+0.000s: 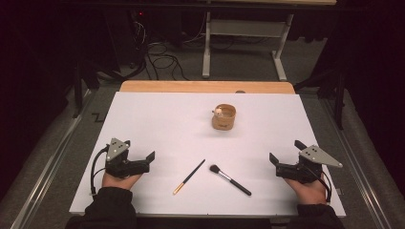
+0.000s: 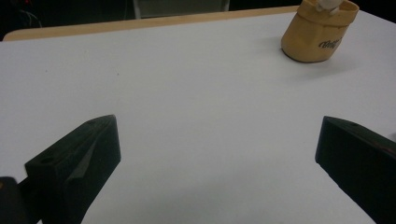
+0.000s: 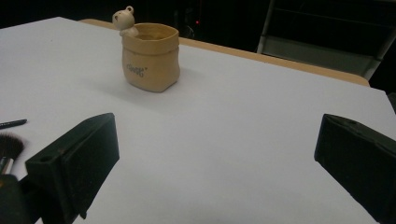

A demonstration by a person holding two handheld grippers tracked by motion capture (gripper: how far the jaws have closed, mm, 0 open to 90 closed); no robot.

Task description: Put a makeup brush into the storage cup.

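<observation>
Both the left gripper [image 1: 143, 162] and right gripper [image 1: 283, 161] rested with jaws spread and empty, while the makeup brush [image 1: 229, 179], its handle running toward five o'clock, lay nearer the right gripper, at its nine o'clock.

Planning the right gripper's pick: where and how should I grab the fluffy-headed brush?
Grip the makeup brush mid-handle, coming from above with the right gripper, jaws across the shaft. It lies flat and slanted, its bristle head toward the slim brush, so avoid that soft end.
</observation>
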